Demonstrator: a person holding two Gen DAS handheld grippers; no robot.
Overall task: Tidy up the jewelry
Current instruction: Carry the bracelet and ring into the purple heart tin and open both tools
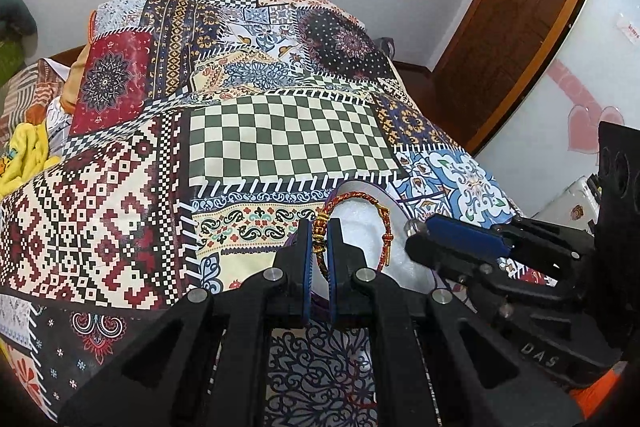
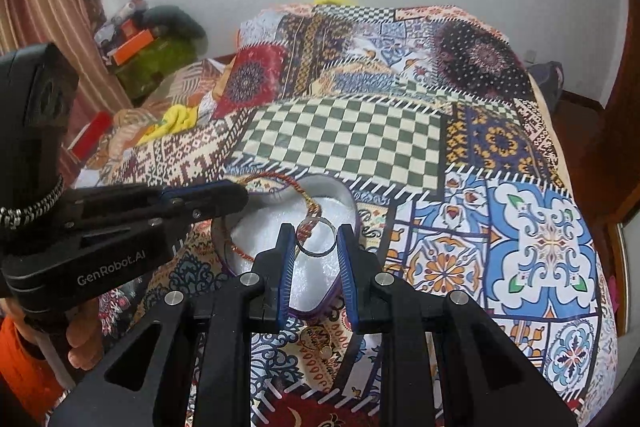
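Observation:
A red braided bracelet (image 1: 356, 201) with gold beads hangs over a purple heart-shaped box (image 2: 276, 197) lined with white padding (image 2: 312, 267). My left gripper (image 1: 320, 227) is shut on the bracelet's beaded part, just above the box. In the right wrist view the bracelet (image 2: 280, 179) loops from the left gripper (image 2: 236, 193) across the box. My right gripper (image 2: 316, 235) is shut on a clear bangle ring (image 2: 317, 237), held between its fingers over the white padding. In the left wrist view the right gripper (image 1: 420, 231) comes in from the right.
The box lies on a patchwork-patterned bedspread (image 1: 280, 131) covering a bed. A gold chain (image 2: 320, 341) lies on the cloth under my right gripper. A wooden door (image 1: 520, 27) stands at the right. Clothes and bags (image 2: 156, 55) pile at the left.

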